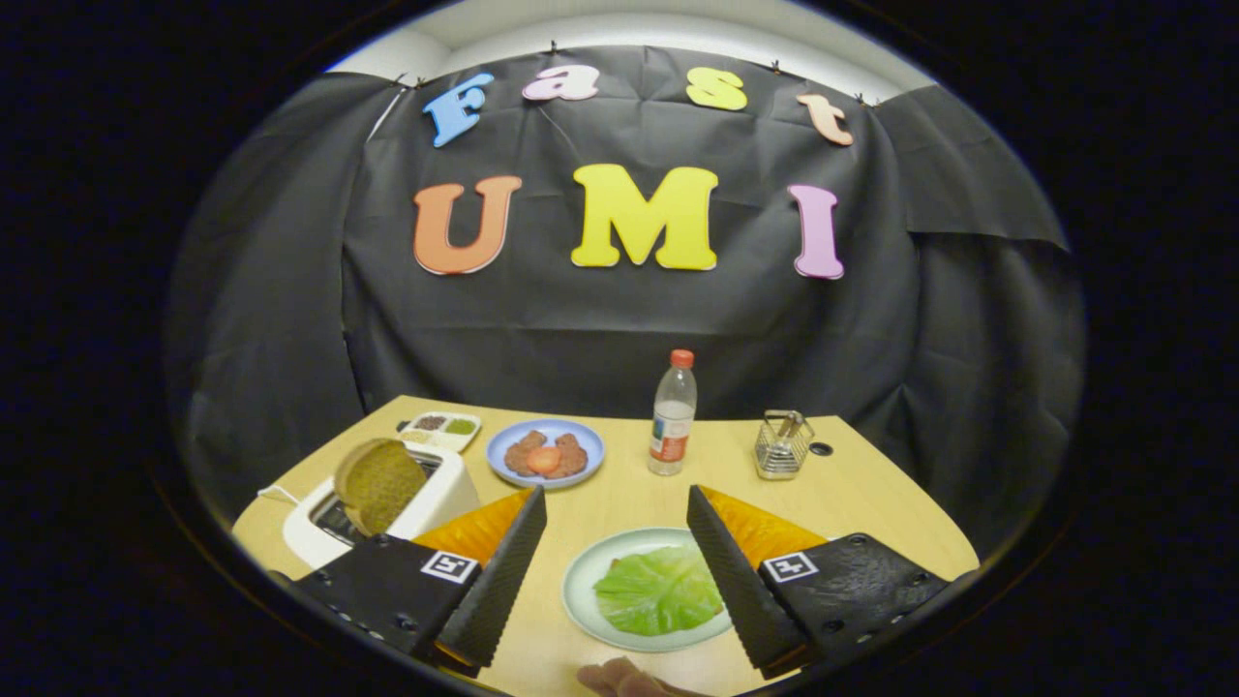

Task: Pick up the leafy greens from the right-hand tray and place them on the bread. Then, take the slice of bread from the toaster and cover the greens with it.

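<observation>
A leafy green (pixel 658 589) lies flat on a pale green plate (pixel 579 581) on the wooden table, low between my two fingers and closer to the right one. My gripper (pixel 615 496) hangs above it, open wide, with nothing between the fingers. Left of the left finger stands a white toaster (pixel 440 496) with a round brown bread slice (pixel 379 484) sticking up out of its slot. Beyond the fingers a blue plate (pixel 503 440) carries brown pieces with an orange-red piece on top.
A clear bottle (pixel 672 416) with a red cap stands beyond the fingers, and a small wire holder (pixel 782 445) sits to its right. A white dish of condiments (pixel 440 429) lies behind the toaster. A pinkish-brown shape (pixel 619 680) shows at the table's near edge, unclear what.
</observation>
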Available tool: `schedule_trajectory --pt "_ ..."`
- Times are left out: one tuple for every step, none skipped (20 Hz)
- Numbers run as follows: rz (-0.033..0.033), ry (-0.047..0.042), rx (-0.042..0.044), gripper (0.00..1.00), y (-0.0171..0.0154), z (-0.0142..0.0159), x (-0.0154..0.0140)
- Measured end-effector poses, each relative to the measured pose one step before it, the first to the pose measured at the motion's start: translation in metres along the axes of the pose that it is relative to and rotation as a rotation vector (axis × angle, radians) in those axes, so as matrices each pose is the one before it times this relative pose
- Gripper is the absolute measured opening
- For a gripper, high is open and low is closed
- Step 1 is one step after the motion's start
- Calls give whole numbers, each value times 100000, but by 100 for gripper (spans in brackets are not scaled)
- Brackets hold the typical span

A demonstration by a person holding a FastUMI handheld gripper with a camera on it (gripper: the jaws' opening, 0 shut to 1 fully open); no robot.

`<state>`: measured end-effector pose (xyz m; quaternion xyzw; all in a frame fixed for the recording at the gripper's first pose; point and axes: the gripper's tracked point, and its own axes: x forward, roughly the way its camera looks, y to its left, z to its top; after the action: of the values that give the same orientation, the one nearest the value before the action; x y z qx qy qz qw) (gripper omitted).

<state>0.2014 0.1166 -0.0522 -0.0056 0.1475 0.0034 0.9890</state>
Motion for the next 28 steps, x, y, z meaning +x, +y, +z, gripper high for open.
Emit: schedule_trajectory --pt "1965 -1458 407 91 1643 547 -326" --pt "1599 -1302 -84 91 1414 463 -205" --pt "1092 -507 -537 91 1458 212 -73" --pt "1809 -431 -642 91 1548 31 -38" --pt "1573 131 -339 91 1751 -75 283" --pt "2077 38 272 91 1616 -47 293" --pt "1284 736 508 91 1371 -290 426" --pt "1199 414 983 91 1234 -273 405" --pt "532 1237 365 92 1044 -510 593" --pt "-492 1520 -184 92 507 -480 660" --pt "-236 1049 119 92 676 -390 787" --pt "-553 1524 -80 92 453 -460 502" --pt "-1264 1705 -694 92 213 -416 515" --pt "-2118 1313 -759 92 -62 -235 535" --pt "-35 2057 47 90 211 -258 443" --pt "-275 2204 761 87 297 -265 563" --pt "-1585 2948 101 85 -216 -574 323" --pt "248 2548 -522 83 81 -230 517" --pt "-1055 1941 -1339 77 -193 -157 269" --pt "-2543 2392 -914 71 -592 -538 188" --pt "-624 2255 275 65 -111 -142 99" --pt "-1217 3360 1023 59 -95 -744 371" --pt "-1093 243 812 53 -212 28 31" --pt "-2060 -796 -259 46 -480 259 99" --pt "808 1239 85 40 240 87 -79" --pt "-52 955 -68 34 47 -206 -179" --pt "1768 -301 850 33 342 93 -212" --pt "1424 413 785 27 148 -101 -209"
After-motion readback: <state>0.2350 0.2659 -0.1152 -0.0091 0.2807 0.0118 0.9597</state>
